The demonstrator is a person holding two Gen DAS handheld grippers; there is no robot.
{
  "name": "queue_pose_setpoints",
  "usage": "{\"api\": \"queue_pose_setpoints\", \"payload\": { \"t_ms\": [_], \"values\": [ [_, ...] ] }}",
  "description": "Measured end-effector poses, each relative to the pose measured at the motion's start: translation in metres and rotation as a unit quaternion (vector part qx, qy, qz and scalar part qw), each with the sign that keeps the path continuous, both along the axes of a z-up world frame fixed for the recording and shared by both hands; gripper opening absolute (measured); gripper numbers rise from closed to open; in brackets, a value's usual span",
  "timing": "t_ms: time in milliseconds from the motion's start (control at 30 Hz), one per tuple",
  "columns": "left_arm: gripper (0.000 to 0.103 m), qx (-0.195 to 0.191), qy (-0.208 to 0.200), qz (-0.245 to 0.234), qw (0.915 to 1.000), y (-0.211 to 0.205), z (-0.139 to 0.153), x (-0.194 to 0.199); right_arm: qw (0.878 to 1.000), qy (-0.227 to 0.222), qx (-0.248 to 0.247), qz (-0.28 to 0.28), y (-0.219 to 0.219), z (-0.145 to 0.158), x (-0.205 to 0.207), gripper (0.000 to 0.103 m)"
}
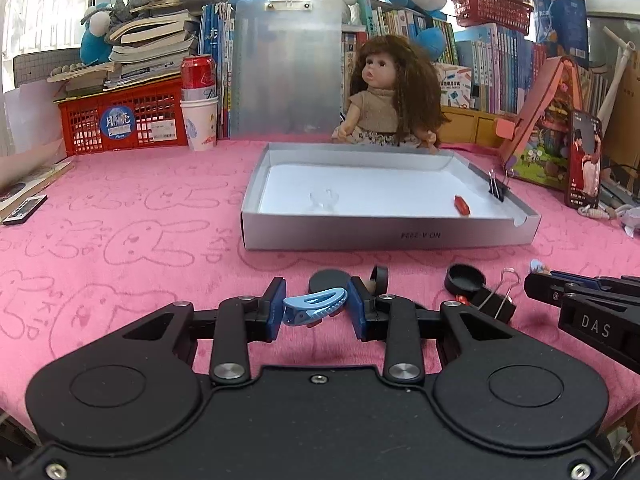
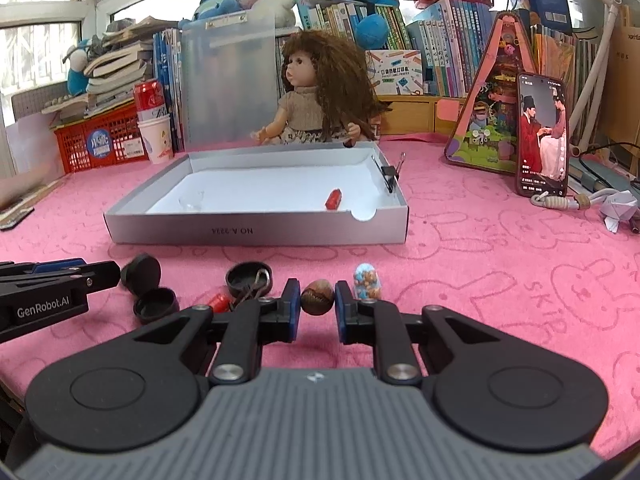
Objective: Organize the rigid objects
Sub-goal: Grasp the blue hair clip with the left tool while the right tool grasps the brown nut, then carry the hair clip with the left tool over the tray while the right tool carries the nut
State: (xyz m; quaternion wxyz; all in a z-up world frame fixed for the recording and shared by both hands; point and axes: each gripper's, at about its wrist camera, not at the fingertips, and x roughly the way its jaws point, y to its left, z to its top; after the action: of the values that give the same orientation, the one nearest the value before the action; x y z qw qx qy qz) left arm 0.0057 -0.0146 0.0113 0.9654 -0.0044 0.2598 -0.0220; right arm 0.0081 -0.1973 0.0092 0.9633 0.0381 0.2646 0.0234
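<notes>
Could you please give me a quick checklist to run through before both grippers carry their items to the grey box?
1. Left gripper shut on the blue hair clip: ok.
2. Right gripper shut on the brown bead: ok.
3. Grey box open, with free floor: ok.
4. Path over the pink cloth to the box free: ok.
5. Grip firm enough to lift: cannot tell.
6. Patterned egg clear of the right fingers: cannot tell.
</notes>
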Motion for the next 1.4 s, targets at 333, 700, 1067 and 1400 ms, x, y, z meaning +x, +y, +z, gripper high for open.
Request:
{"api": "queue_pose_setpoints", "payload": {
  "t_ms": [333, 700, 1067, 1400],
  "values": [
    [0.031, -0.014, -0.003, -0.01, 0.9998, 0.005, 0.017, 0.023, 1.0, -0.01, 0.006, -0.003, -0.006, 0.01, 0.011, 0.022],
    [0.031, -0.03, 0.003, -0.018, 0.9994, 0.007, 0.026, 0.053, 1.0, -0.009, 0.008, 0.002, -0.005, 0.012, 0.027, 0.022],
    [0.031, -0.038, 0.007, -0.025, 0.9989, 0.007, 0.037, 0.094, 1.0, -0.016, 0.004, 0.008, -0.003, 0.024, 0.059, 0.022],
    [0.031, -0.055, 0.029, -0.032, 0.9976, 0.005, 0.041, 0.131, 1.0, -0.011, 0.021, 0.012, -0.008, 0.031, 0.088, 0.022]
  ]
}}
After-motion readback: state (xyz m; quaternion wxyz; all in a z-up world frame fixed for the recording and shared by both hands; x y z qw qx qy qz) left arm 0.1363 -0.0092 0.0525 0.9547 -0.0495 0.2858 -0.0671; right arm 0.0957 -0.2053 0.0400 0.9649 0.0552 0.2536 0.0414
